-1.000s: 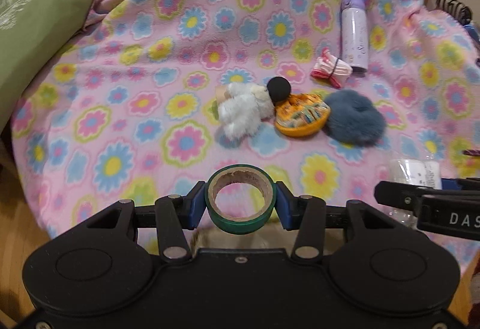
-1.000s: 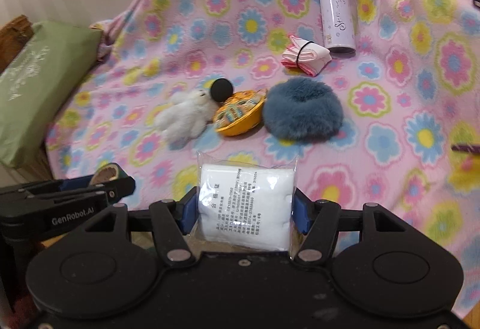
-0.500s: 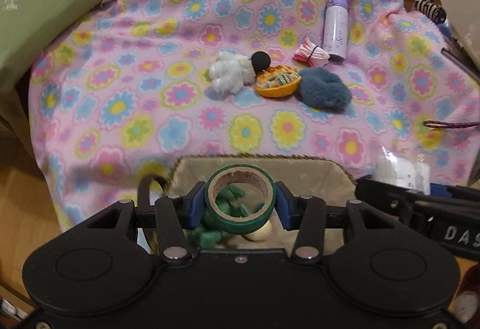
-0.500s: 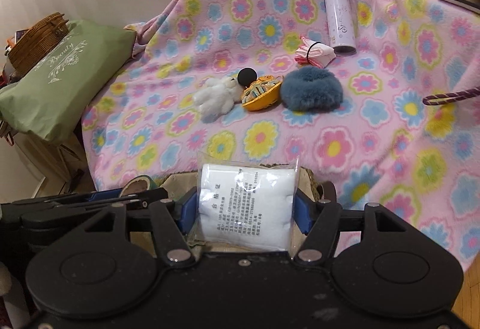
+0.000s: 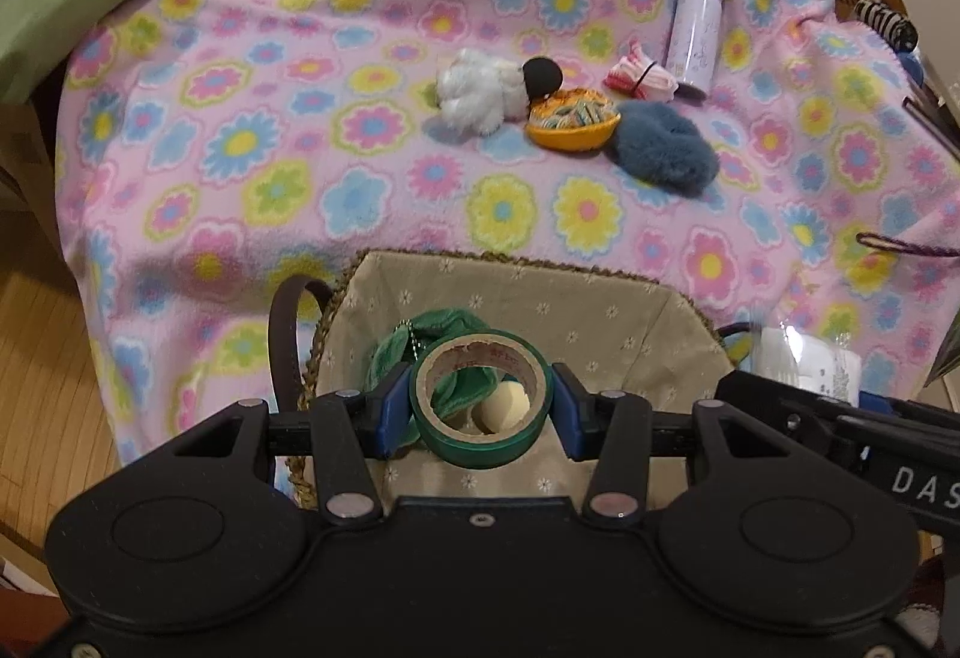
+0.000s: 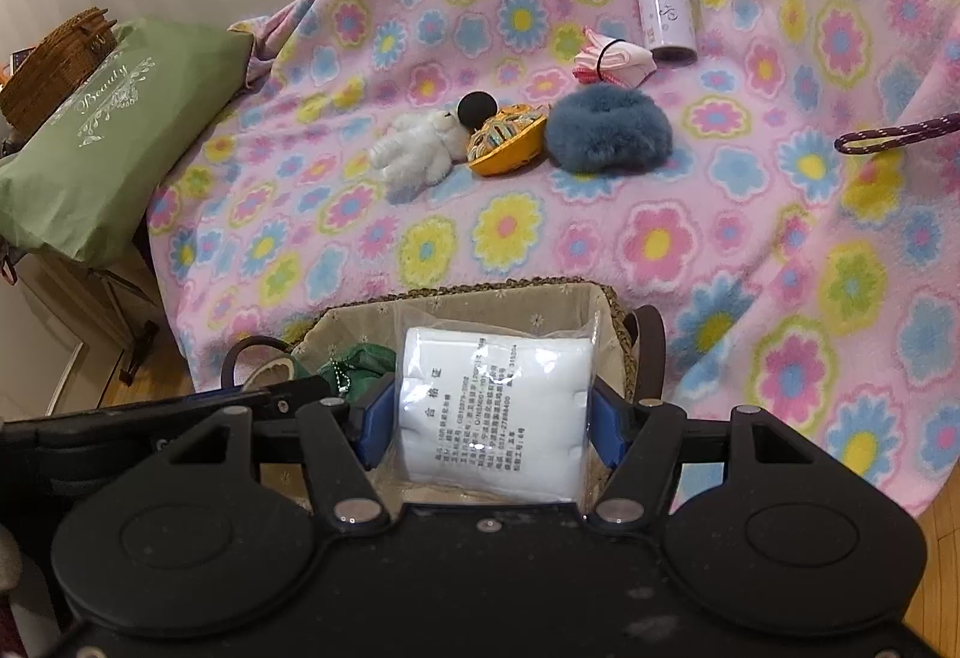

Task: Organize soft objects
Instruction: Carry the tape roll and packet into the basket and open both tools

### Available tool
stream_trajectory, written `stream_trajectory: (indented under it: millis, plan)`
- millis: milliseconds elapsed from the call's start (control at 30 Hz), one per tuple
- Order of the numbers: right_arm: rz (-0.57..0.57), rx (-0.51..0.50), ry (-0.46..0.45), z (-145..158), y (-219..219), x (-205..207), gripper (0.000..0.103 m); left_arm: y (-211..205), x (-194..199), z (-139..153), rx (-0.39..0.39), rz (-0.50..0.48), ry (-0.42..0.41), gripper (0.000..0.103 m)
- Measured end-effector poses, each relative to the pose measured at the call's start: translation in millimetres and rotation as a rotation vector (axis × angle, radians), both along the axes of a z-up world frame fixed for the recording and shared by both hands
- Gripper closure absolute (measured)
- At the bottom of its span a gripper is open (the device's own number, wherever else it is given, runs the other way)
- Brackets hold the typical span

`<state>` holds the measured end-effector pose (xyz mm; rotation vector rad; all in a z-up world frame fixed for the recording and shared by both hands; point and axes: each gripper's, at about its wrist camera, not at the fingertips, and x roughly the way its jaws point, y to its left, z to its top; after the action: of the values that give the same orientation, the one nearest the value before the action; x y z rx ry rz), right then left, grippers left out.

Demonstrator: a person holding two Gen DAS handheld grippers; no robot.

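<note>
Both grippers are hanging right over the basket. The left gripper is gripping the tape roll; the right gripper is holding the white packet, which stands upright directly above the opening.

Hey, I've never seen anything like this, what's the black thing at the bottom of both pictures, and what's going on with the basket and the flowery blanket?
The black shapes are handheld tongs, one in each of a person's hands, each with a camera looking forward along its two blue-tipped fingers. So one picture is the left hand's view, the other the right's.

The left tongs are shut on a roll of green tape. The right tongs have a white padded packet between their fingers.

Both hang over a lined wicker basket that already holds something green and plush.

Beyond, on the flowered blanket, lie a white plush toy, a black ball, an orange woven piece, a blue furry puff, a folded pink cloth and a lilac bottle.
</note>
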<state>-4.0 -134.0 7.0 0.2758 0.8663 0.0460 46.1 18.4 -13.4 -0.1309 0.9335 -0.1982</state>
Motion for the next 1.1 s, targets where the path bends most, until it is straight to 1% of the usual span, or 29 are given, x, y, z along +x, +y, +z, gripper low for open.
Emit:
stream_trajectory:
  millis: [233,300,333,433,500,600,1000,1067,1100]
  plan:
    - [0.0,0.007,0.014,-1.3,-1.0,1.2,0.037,-1.9,0.8,-1.6,0.006,-0.011,0.01,0.055]
    - [0.001,0.009,0.018,-1.5,-0.6,2.1,0.034,-2.1,1.4,-2.0,0.003,-0.014,0.013,0.055]
    - [0.003,0.009,0.02,-1.6,-0.5,2.5,0.031,-1.8,1.4,-1.9,0.004,-0.015,0.013,0.054]
    - [0.007,0.011,0.023,-2.2,-1.5,4.2,0.028,-1.7,1.1,-1.6,0.002,-0.013,0.008,0.05]
    - [0.007,0.011,0.024,-2.5,-2.1,4.3,0.028,-0.8,1.1,-1.1,-0.001,-0.012,0.004,0.05]
    - [0.005,0.012,0.025,-2.5,-2.5,4.7,0.027,-0.3,2.0,-1.8,-0.001,-0.013,0.004,0.046]
    - [-0.002,0.012,0.016,-2.6,-3.2,2.6,0.025,-1.9,-0.1,-1.6,0.018,-0.011,-0.002,0.046]
    - [-0.002,0.009,0.008,-1.0,-2.2,1.3,0.023,-1.8,-0.1,-1.9,0.027,-0.005,-0.004,0.046]
    - [-0.001,0.008,0.001,-0.1,-2.0,0.4,0.02,-1.9,-0.2,-1.9,0.029,-0.004,-0.005,0.046]
